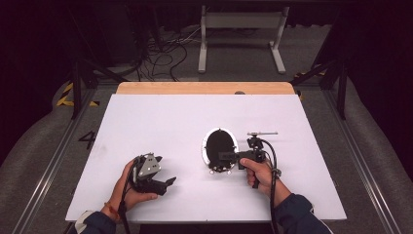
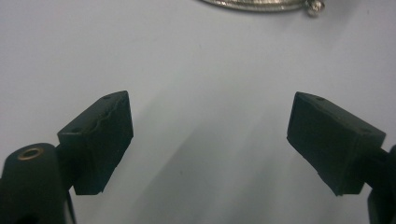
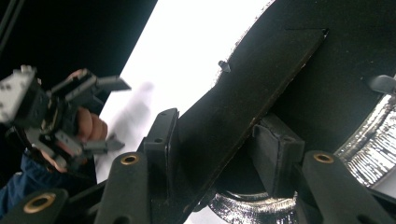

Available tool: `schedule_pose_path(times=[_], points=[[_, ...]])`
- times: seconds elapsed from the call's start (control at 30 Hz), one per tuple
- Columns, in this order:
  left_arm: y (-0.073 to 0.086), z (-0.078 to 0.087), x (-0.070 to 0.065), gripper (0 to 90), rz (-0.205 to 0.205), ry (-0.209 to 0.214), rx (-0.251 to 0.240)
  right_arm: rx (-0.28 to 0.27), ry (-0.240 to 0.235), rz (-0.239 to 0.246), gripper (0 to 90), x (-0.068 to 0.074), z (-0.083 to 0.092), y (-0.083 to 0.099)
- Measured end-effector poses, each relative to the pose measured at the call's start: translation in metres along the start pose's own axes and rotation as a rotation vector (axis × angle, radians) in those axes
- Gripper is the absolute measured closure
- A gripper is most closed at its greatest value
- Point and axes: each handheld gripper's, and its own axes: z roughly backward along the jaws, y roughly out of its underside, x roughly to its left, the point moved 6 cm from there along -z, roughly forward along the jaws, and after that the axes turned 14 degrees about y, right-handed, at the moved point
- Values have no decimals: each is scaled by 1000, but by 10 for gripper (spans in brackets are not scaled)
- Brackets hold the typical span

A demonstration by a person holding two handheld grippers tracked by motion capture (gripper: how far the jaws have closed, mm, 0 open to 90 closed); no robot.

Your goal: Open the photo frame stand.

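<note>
An oval frame (image 1: pixel 220 146) with a silver rim and a black back lies flat on the white table (image 1: pixel 160 122), right of centre. My right gripper (image 1: pixel 226 156) reaches over it from the right. In the right gripper view its pads (image 3: pixel 161 137) sit on both sides of the frame's black stand flap (image 3: pixel 243 93), shut on it, with the silver rim (image 3: pixel 369 144) below. My left gripper (image 1: pixel 168 183) hangs open over bare table to the frame's left, with nothing between its fingers (image 2: pixel 100 135). The frame's rim (image 2: pixel 261 4) shows at the top of its view. The left gripper (image 3: pixel 122 113) also appears far off in the right gripper view.
A thin silver rod (image 1: pixel 262 133) sits just behind the right hand. The board's wooden far edge (image 1: pixel 204 87) borders a grey floor with cables (image 1: pixel 165 53) and a white metal stand (image 1: pixel 241 34). Dark drapes surround the area.
</note>
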Motion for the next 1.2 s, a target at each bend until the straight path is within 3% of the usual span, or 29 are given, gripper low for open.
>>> schedule_pose_path(times=[0.2, 0.33, 0.57, 0.83, 1.07, 1.2], points=[[-17, -18, 16, 156, 48, 57, -17, 7, -2, 29, 562, -1, 0, -1], [-29, -30, 23, 153, 59, 91, -12, 3, 4, 50, 572, 0, 1, 0], [-51, -44, 31, 147, 91, 143, -67, -12, 12, 125, 588, 5, 5, 1], [-61, -67, 31, 152, 109, 189, -68, -35, 23, 223, 599, 9, 10, 4], [-64, -73, 29, 202, 114, 190, -74, -62, 58, 304, 600, 15, 14, 7], [-67, -77, 26, 212, 145, 215, -97, -78, 76, 341, 601, 18, 16, 9]])
